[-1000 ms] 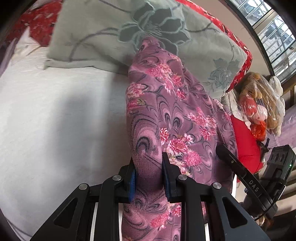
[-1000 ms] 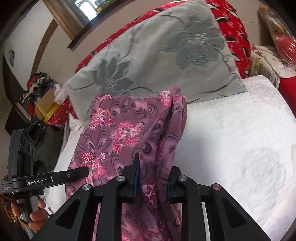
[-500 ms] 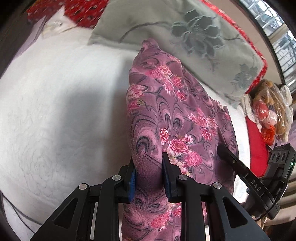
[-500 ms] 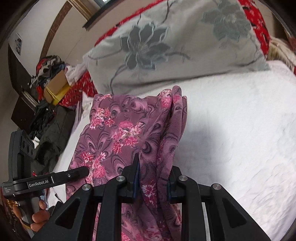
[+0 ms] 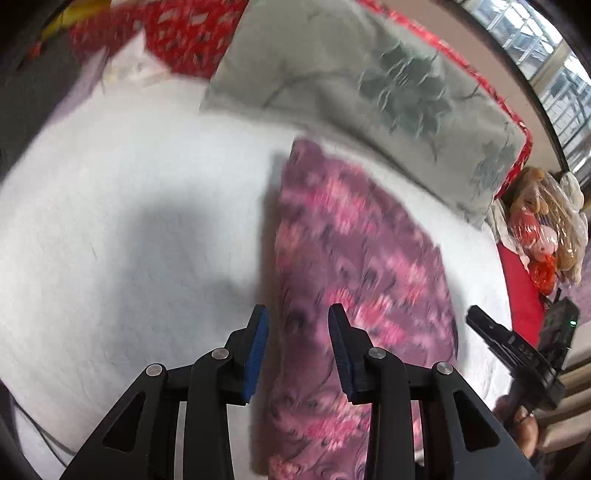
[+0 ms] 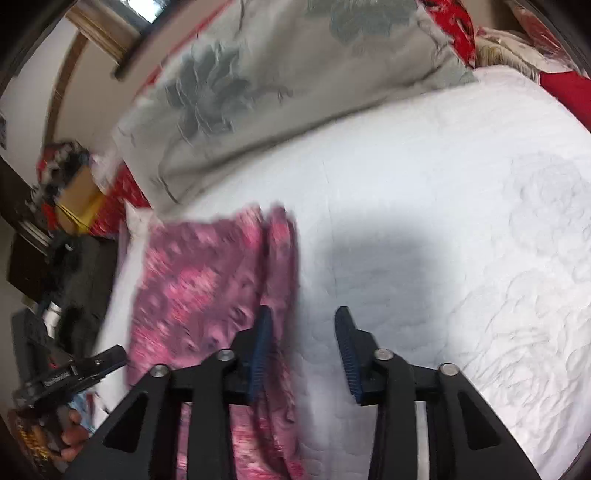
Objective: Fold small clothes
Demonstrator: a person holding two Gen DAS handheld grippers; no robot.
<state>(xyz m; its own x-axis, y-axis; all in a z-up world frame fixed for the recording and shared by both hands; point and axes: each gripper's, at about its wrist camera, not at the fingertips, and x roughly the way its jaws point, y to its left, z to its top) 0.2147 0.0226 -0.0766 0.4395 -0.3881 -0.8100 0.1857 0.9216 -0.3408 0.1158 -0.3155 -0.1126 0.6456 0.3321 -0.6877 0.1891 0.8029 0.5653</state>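
Observation:
A purple garment with pink flowers [image 5: 351,258] lies flat on the white quilt [image 5: 110,221], blurred by motion. My left gripper [image 5: 298,332] hovers over its near left edge with its jaws opening. Cloth shows below the gap, but the blue pads do not press on it. In the right wrist view the garment [image 6: 207,288] lies to the left. My right gripper [image 6: 303,332] is also opening; the cloth's right edge runs past its left pad and bare quilt [image 6: 443,221] fills the gap. Each gripper shows in the other's view, the right gripper [image 5: 509,343] and the left gripper [image 6: 81,369].
A grey flowered pillow [image 5: 369,85] leans at the head of the bed, over red patterned bedding [image 5: 177,33]. Bagged plush toys [image 5: 546,229] sit at the right. A cardboard box [image 6: 74,195] and dark clutter stand beyond the bed's left side.
Both grippers held the hanging garment before; now their jaws have spread and the cloth has come free and settled on the quilt. Both views have swung lower over the bed.

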